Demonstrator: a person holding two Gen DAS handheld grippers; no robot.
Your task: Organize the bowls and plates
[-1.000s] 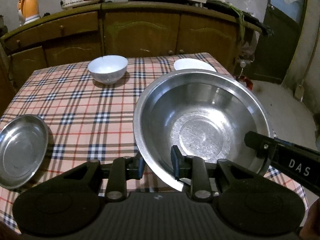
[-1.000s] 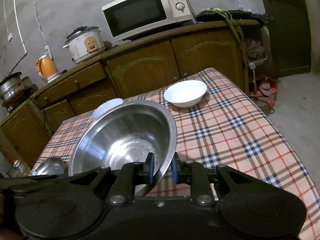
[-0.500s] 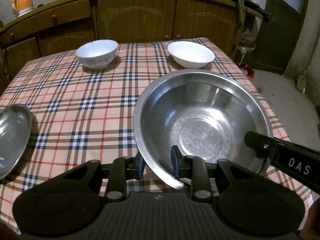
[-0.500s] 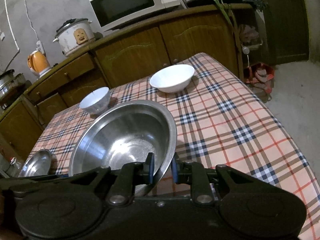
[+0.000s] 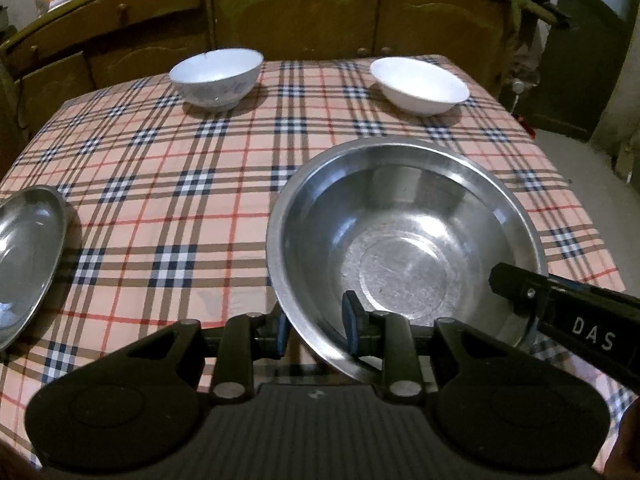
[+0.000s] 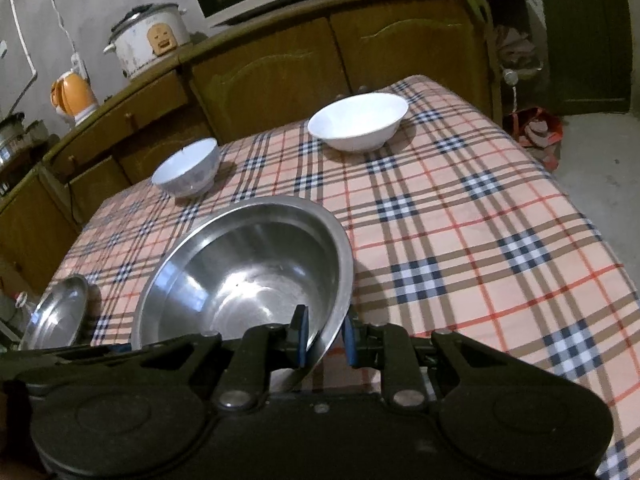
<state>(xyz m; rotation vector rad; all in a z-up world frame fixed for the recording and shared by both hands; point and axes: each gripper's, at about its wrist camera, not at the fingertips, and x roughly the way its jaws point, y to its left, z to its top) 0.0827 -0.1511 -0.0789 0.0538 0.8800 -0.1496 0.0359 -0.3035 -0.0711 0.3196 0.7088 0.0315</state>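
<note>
You hold the steel basin by its rim with both tools: your left gripper is clamped on the near edge at six o'clock, your right gripper pinches the rim at about four. It hangs level over the near right of the checked table, probably just short of touching. The steel plate lies at nine o'clock, the two white bowls at twelve.

The desk's cloth was pink plaid, crossed with navy, tan and red. On it, the big bowl and plate were silver steel. Beyond the big bowl sat two white bowls, one faintly blue-patterned.
</note>
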